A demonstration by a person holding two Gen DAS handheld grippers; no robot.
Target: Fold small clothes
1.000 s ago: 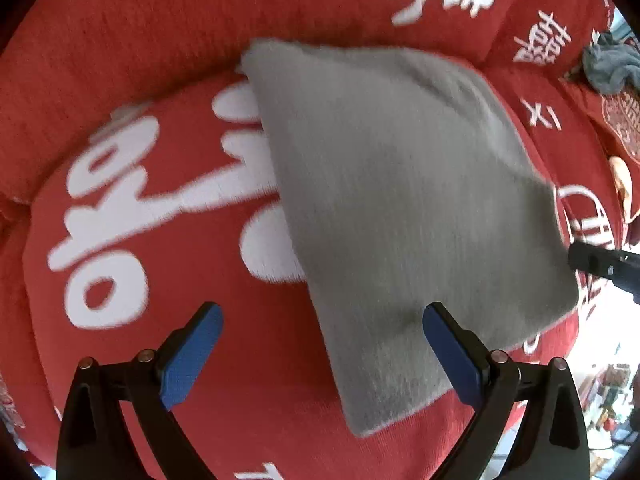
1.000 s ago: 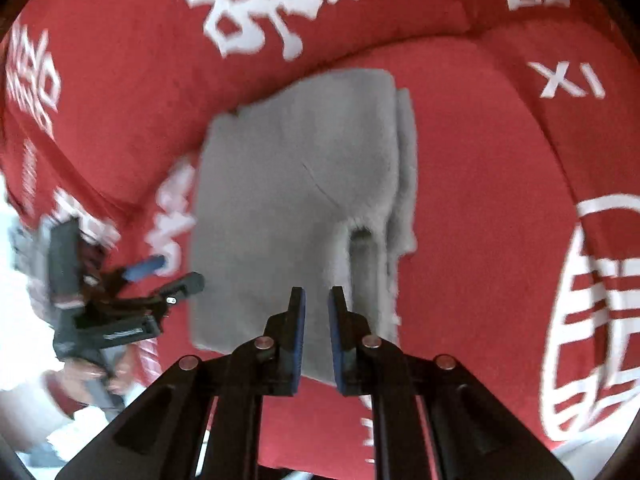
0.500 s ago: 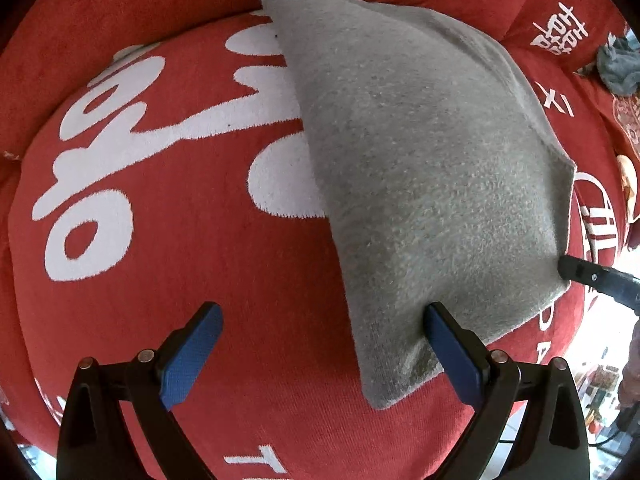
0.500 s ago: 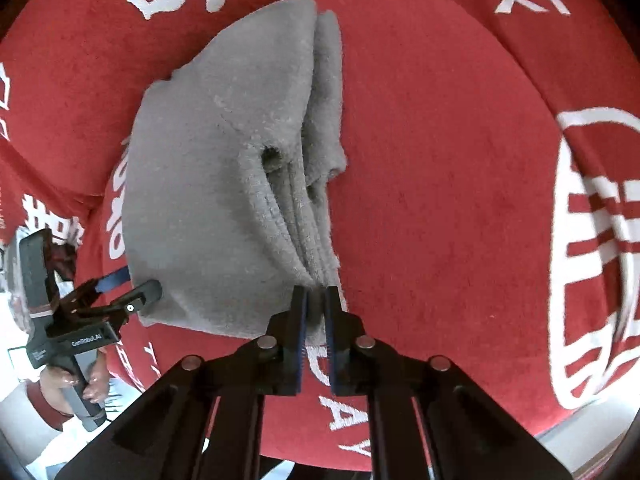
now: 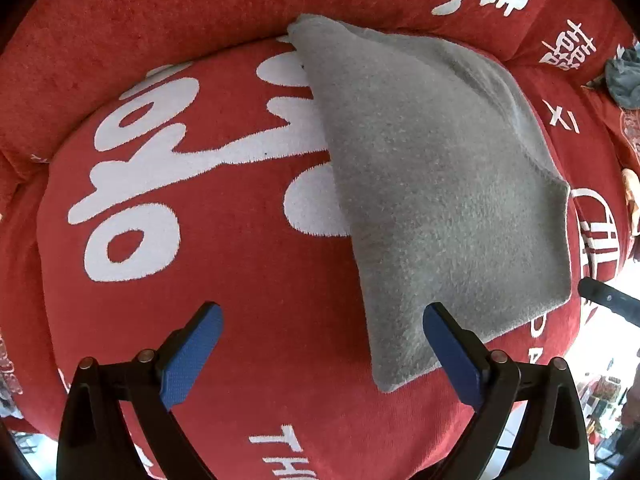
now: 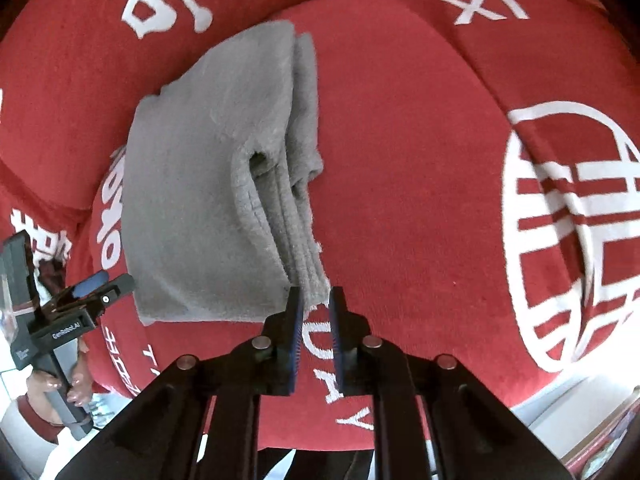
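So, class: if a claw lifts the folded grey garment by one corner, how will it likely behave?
The grey garment looks soft and fleecy, so it would probably sag. Its stacked layers lie loose and may unfold. It likely weighs little.

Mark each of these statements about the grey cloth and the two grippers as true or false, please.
1. The grey cloth lies folded on a red cushion with white writing. True.
2. The left gripper has its jaws closed on the cloth. False: its jaws stand wide open and hold nothing.
3. The right gripper is at the near corner of the cloth, jaws only slightly apart. True.
4. The cloth is spread flat in a single layer. False: several layers show at its right edge.
5. A second grey cloth lies far off on the red cover. True.
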